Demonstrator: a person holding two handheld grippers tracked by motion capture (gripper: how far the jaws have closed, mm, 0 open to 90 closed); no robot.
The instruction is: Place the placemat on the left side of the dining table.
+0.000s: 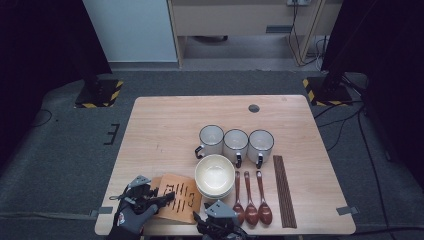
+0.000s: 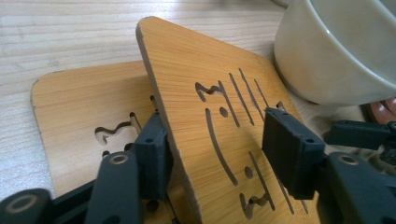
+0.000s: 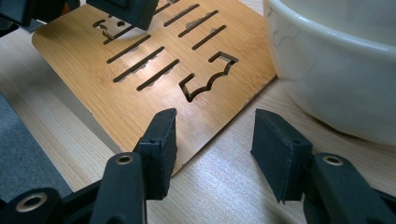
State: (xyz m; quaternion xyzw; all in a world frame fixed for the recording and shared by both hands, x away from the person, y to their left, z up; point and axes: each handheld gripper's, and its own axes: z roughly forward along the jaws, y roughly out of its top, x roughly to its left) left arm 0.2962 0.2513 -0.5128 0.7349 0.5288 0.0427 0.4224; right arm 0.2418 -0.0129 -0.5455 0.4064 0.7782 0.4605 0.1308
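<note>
L gripper (image 2: 215, 154) sat astride the tilted top wooden trivet (image 2: 210, 116) at the table's (image 1: 165, 115) near-left corner, beside the bowls (image 1: 215, 175); jaws apart, not yet pinching. R gripper (image 3: 212, 144) was open too, at the trivet's corner, nothing held. Step looked like separating the top trivet from the lower one (image 2: 79, 102). Next prob. needs L to clamp, then lift.
</note>
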